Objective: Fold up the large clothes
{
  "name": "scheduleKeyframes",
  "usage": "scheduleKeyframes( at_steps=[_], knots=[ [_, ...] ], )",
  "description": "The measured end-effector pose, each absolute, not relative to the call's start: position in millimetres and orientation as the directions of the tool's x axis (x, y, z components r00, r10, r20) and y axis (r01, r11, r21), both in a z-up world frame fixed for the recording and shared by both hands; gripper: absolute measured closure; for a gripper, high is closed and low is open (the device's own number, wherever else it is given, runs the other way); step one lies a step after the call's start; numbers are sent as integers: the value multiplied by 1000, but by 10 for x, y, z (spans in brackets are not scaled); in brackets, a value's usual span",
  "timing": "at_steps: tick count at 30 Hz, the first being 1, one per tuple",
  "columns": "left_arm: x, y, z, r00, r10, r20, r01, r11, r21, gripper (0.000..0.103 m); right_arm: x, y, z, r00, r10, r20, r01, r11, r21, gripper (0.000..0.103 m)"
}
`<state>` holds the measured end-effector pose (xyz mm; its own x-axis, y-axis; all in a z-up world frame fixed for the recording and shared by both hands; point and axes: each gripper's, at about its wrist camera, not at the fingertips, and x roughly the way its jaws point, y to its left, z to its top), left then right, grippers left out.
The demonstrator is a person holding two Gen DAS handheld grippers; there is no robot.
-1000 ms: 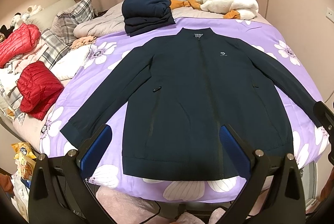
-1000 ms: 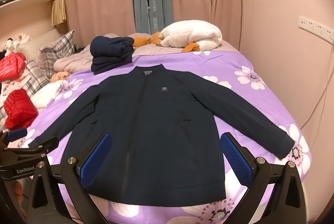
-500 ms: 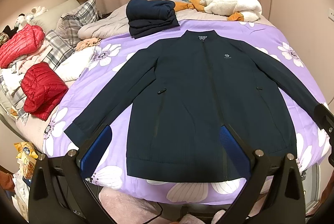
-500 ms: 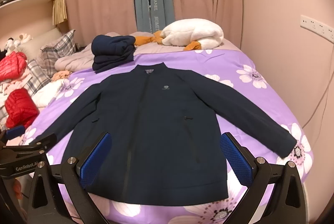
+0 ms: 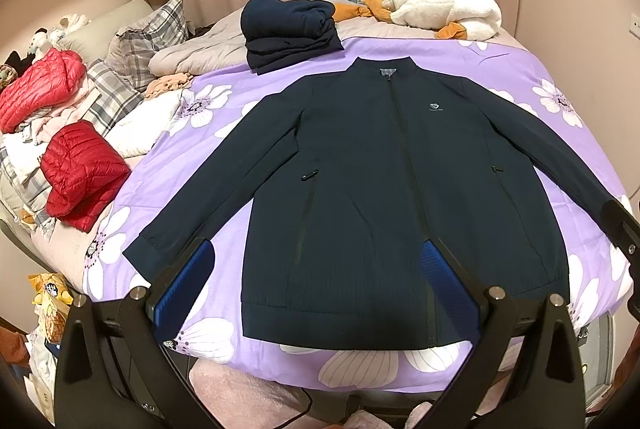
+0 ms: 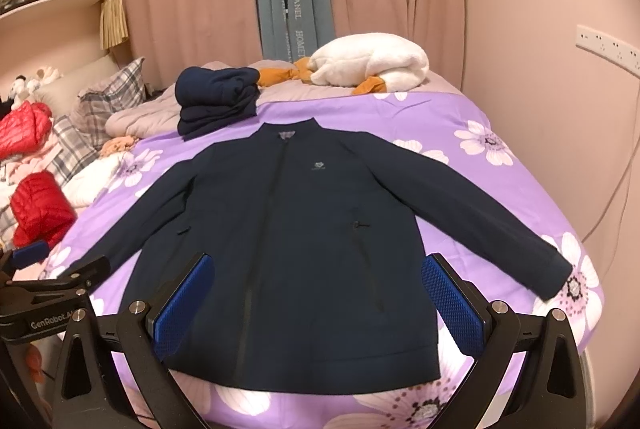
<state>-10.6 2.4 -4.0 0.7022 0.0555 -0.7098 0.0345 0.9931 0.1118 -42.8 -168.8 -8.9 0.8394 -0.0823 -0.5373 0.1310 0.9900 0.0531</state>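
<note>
A dark navy zip jacket (image 5: 384, 189) (image 6: 288, 245) lies flat and face up on the purple flowered bedspread (image 5: 208, 133) (image 6: 500, 189), collar far, hem near, both sleeves spread outward. My left gripper (image 5: 316, 289) hovers open above the hem's left half, blue pads wide apart, holding nothing. My right gripper (image 6: 318, 303) is open too, over the jacket's lower middle, empty. The left gripper's body (image 6: 48, 293) shows at the right wrist view's left edge.
A folded navy pile (image 5: 288, 29) (image 6: 216, 101) sits beyond the collar. White and orange plush (image 5: 440, 9) lies at the back. Red puffer jackets (image 5: 80, 173) and plaid pillows (image 5: 152, 41) crowd the left side. A snack bag (image 5: 48, 305) lies below the bed's left corner. Pink wall (image 6: 560, 109) at right.
Both grippers drifted slightly left and back, so the jacket sits further right and a little lower in each view. The jacket itself has not moved; both grippers stay open.
</note>
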Motion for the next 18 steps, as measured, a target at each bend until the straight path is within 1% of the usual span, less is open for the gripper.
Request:
scheduleKeyframes(
  at_steps=[18],
  knots=[
    [-79,-16,-72,695,57,-716,42,992,120,0,-430,-1684,-96,839,-82,-538,133,990,57,0]
  ],
)
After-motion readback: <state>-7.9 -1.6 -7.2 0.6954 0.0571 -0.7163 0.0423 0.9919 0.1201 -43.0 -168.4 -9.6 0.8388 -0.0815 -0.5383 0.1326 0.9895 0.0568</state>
